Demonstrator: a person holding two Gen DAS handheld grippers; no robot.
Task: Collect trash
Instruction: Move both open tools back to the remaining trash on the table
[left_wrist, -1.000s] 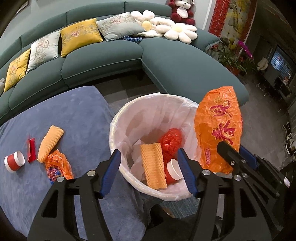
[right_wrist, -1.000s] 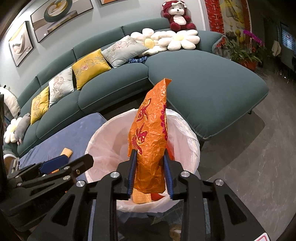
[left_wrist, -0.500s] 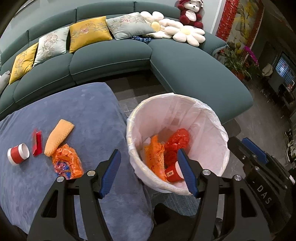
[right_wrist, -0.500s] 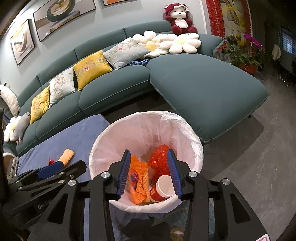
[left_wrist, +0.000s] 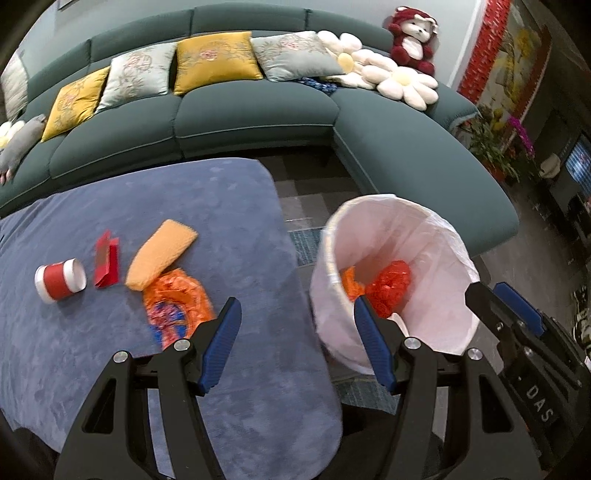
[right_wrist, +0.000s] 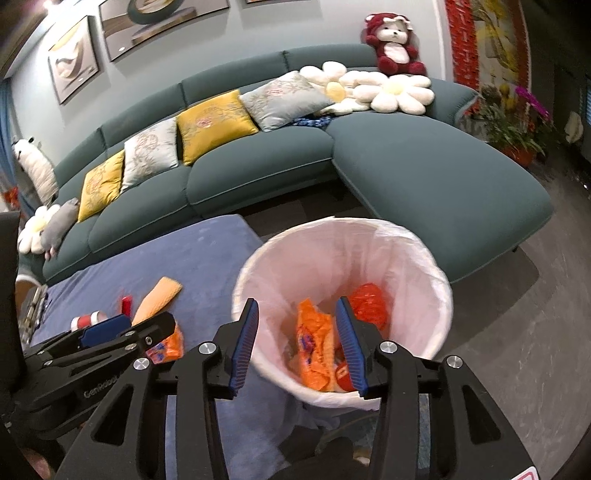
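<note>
A white-lined trash bin stands beside a blue-covered table. Inside it lie an orange snack bag, a red net bag and a paper cup. On the table lie an orange snack bag, a yellow foam sleeve, a red packet and a red paper cup. My left gripper is open and empty over the table's right edge. My right gripper is open and empty above the bin.
A teal sectional sofa with cushions and a plush bear curves behind the table and bin. Potted flowers stand at the far right on a grey floor.
My right gripper opened and dropped the orange snack bag into the bin. My left gripper swung left from over the bin toward the table.
</note>
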